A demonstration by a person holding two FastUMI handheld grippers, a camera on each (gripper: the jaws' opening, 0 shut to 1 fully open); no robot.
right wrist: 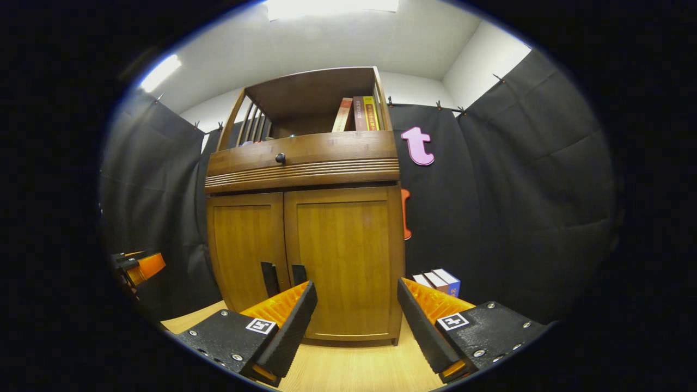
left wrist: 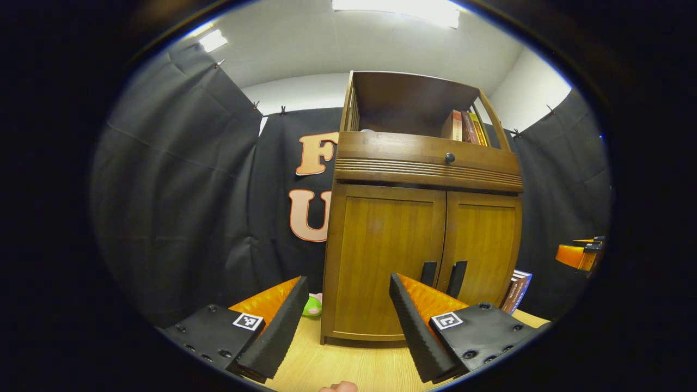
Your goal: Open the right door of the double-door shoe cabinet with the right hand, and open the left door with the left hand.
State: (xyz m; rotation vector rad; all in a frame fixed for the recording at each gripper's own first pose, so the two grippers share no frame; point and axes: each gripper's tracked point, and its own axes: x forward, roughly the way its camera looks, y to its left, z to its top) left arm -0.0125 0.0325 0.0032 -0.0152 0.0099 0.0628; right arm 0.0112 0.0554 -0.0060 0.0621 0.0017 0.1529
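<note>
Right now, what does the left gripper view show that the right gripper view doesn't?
Left gripper view: a green toy by the cabinet's left foot, a fingertip at the bottom edge, and the right gripper far right. Right gripper view: the left gripper far left. Both: the shoe cabinet with doors shut, its black handles, shelf books, standing books beside it, and open jaws in front.

Bare tabletop (right wrist: pixel 348 370) lies open low in both views before the closed cabinet (right wrist: pixel 305 239), while books (right wrist: pixel 438 281) crowd its base at lower right and a green toy (left wrist: pixel 312 306) sits at lower left.
</note>
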